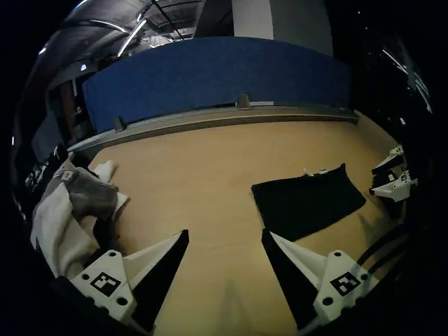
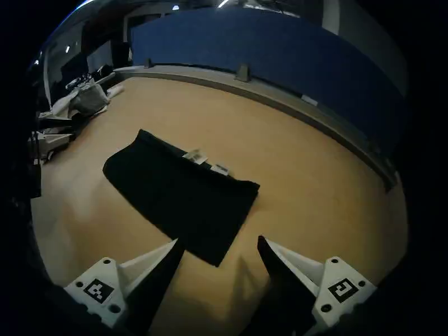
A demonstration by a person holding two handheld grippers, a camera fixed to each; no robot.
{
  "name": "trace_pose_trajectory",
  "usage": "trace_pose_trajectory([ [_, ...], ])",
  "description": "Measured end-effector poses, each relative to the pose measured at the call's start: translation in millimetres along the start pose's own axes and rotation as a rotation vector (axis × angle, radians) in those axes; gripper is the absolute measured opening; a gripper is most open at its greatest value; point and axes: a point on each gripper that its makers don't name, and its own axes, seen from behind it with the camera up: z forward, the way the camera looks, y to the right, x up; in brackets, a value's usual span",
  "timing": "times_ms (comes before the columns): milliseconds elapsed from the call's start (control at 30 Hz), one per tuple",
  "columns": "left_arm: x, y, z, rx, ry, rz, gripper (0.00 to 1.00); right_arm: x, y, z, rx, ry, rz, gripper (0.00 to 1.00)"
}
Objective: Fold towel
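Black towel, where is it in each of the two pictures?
Left gripper view: the black towel lies flat on the wooden table, to the right of the middle.
Right gripper view: the black towel lies near the middle, a bit to the left, on the same table.
Shared landmark: the blue partition stands along the table's far edge, behind the towel.

Your light wooden tabletop (image 1: 213, 162) carries a flat black rectangular cloth towel (image 1: 308, 201), with 2 small white tags (image 2: 196, 157) poking out at its far edge. Well apart, at the left of your left gripper view, sits a rumpled heap of grey and white cloths (image 1: 73, 207).
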Motion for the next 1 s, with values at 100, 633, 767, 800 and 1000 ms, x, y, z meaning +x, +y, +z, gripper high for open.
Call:
trace_pose_trajectory([
  [100,-1,-4.7,-7.7,0.015,0.009,-0.021,0.97,-2,0,-0.5,0.008,-0.006,-0.001,1.00],
  [633,3,-17.6,-27.2,0.058,0.044,-0.058,0.97,-19,-2,5.3,0.079,-0.061,-0.035,1.00],
  [767,5,-28.3,-35.2,0.095,0.061,-0.082,0.97,-28,-1,13.7,0.117,-0.092,-0.076,1.00],
  [800,4,-31.6,-37.9,0.106,0.065,-0.091,0.97,-30,-1,15.8,0.129,-0.100,-0.089,1.00],
  [1000,-3,-48.3,-53.2,0.158,0.076,-0.137,0.97,-42,-4,25.3,0.190,-0.144,-0.150,0.95],
])
